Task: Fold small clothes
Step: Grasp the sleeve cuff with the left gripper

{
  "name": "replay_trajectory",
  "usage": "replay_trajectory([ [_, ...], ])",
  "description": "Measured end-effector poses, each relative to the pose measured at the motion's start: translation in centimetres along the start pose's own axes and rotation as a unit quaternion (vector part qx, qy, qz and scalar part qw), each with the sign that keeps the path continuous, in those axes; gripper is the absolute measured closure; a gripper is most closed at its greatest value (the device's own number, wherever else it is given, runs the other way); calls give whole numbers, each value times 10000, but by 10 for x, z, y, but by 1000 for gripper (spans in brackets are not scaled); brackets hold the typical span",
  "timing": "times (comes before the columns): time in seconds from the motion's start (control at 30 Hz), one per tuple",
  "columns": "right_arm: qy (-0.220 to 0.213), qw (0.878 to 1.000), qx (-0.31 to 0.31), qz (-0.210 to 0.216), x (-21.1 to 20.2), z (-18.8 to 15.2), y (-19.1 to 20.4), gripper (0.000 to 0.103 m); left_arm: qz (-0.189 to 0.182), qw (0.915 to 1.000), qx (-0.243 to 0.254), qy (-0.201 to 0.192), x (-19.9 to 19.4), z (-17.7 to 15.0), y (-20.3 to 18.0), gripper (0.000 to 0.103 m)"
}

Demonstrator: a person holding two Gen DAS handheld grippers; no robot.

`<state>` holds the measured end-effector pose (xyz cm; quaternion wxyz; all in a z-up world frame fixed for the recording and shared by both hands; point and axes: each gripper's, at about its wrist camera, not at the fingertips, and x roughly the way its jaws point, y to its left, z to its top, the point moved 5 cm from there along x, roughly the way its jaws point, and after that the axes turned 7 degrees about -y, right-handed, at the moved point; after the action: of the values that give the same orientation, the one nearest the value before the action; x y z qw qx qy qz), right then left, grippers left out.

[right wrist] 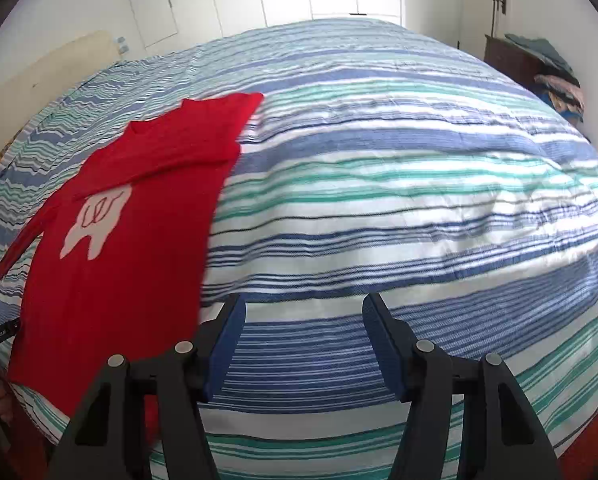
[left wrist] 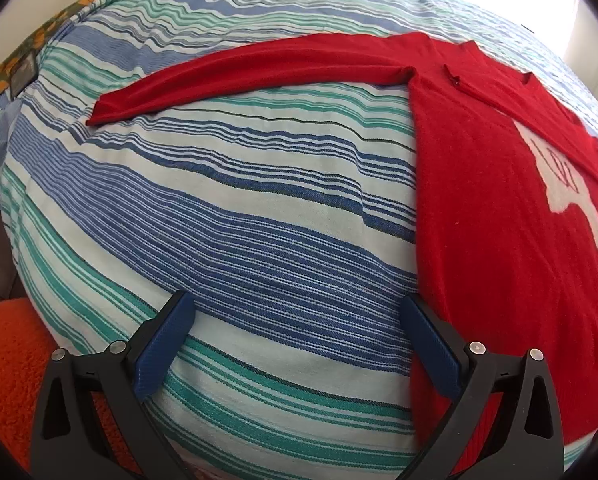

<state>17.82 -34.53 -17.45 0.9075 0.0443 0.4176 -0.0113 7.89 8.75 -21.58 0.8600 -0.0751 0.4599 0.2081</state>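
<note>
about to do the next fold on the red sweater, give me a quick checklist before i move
1. Left gripper empty, jaws wide open: ok.
2. Right gripper empty, jaws open over bare bedspread: ok.
3. Red sweater lying flat: ok where visible; its lower hem is cut off in both views.
4. One sleeve already folded across the chest: ok.
5. Other sleeve folded in: not ok, it lies stretched out on the bedspread.
6. Left gripper close enough to that sleeve to grasp it: not ok, the sleeve is well ahead of the jaws.
</note>
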Motion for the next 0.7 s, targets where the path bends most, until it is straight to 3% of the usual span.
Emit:
replay_trajectory([
  [0.17,196,9995,-214,-157,13,-8,5,37,-39,10000,-9,17,0,1,1,1],
  [0.43,174,9997,10,-151,21,-15,4,33,-240,9994,-211,130,-7,6,9,2],
  [0.57,162,9997,7,-158,23,-16,6,31,-660,9936,-856,-325,-32,44,41,2],
  [0.63,146,9997,-18,-170,23,-17,7,30,-787,9844,-1444,-617,-37,72,74,2],
  [0.7,142,9997,-51,-180,24,-17,8,29,-918,9719,-2071,-641,-26,94,109,2],
])
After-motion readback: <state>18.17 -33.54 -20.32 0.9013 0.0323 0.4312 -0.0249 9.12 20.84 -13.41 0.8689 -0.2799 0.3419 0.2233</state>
